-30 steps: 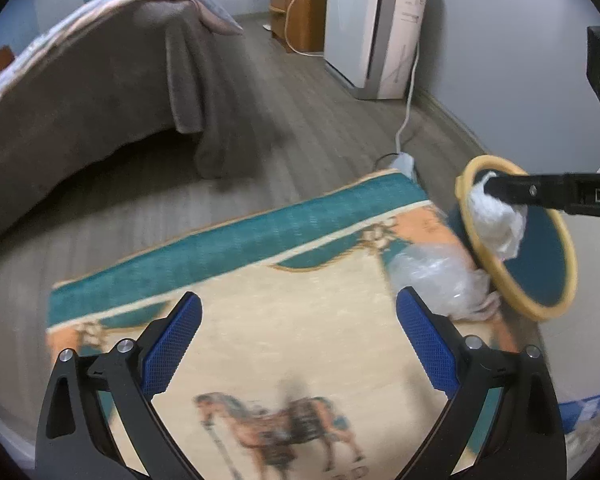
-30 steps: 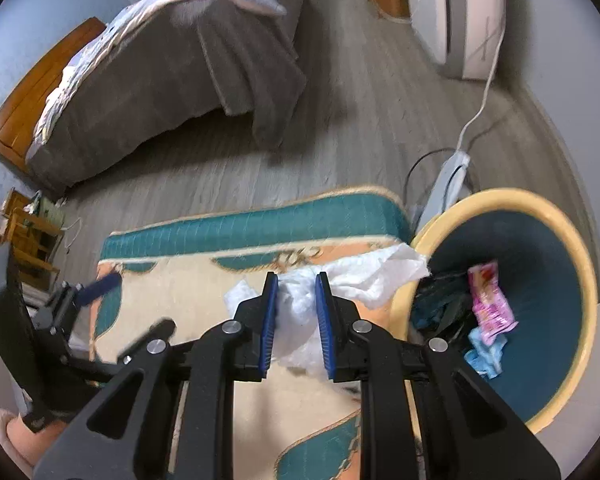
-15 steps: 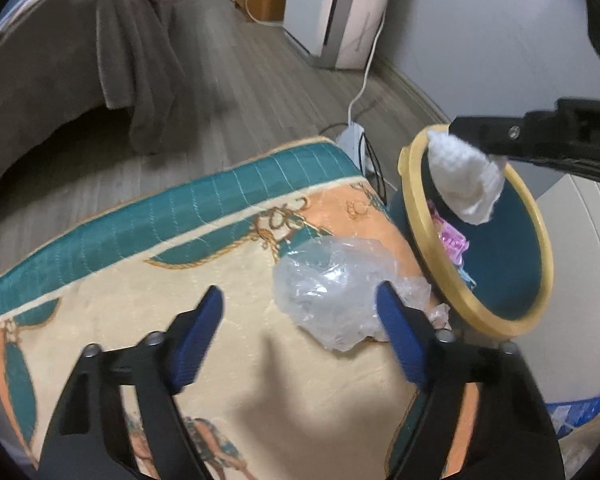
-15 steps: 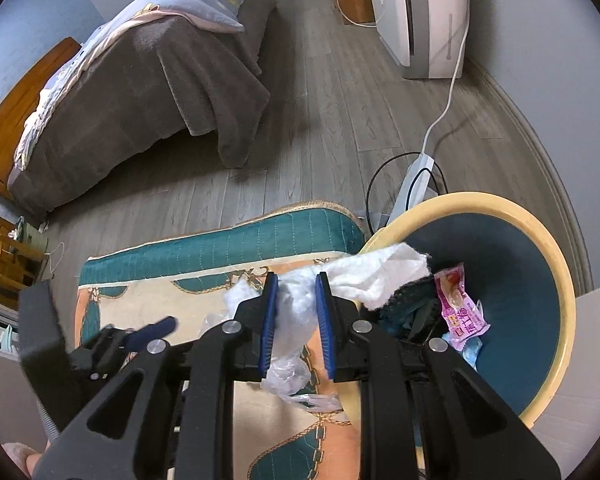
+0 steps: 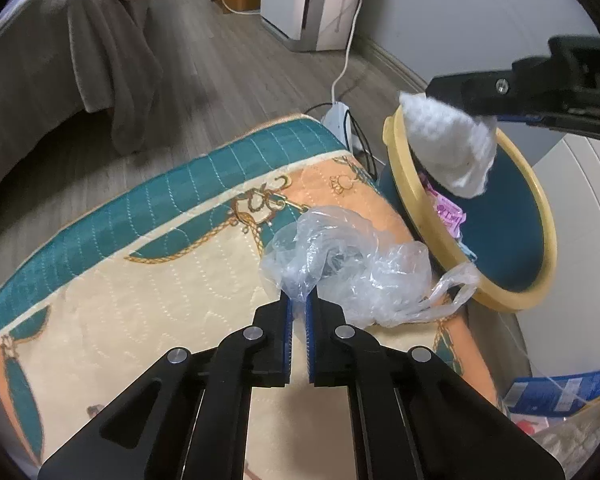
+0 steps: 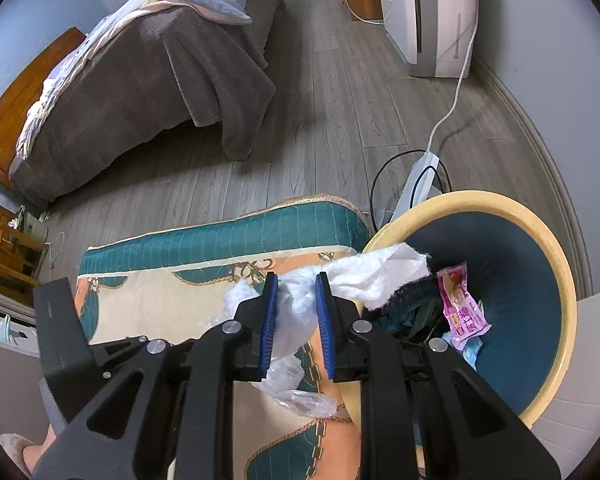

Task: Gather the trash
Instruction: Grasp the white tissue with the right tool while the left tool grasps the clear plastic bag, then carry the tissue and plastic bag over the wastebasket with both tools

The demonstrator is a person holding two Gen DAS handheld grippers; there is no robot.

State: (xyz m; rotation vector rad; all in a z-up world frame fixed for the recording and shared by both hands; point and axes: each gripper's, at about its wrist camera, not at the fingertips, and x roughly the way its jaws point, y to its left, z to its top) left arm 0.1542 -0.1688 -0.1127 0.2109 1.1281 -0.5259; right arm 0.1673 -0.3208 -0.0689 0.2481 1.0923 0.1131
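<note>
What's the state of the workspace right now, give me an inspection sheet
Surface: patterned rug on wood floor.
Job's things: white tissue held at the bin rim; clear plastic bag on the rug; pink wrapper inside the bin.
Clutter: blue packet at lower right.
Grippers: left gripper shut on plastic bag; right gripper shut on tissue.
Cables: power strip with cords behind the bin.
Surroundings: bed, white appliance.

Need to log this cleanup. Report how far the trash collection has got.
Done: a pink wrapper already lies in the yellow-rimmed bin. In hand: the right gripper holds a white tissue over the bin's edge, not yet dropped; the left gripper is shut on the clear plastic bag, which rests on the rug. Left: release the tissue, then lift and bin the bag.
</note>
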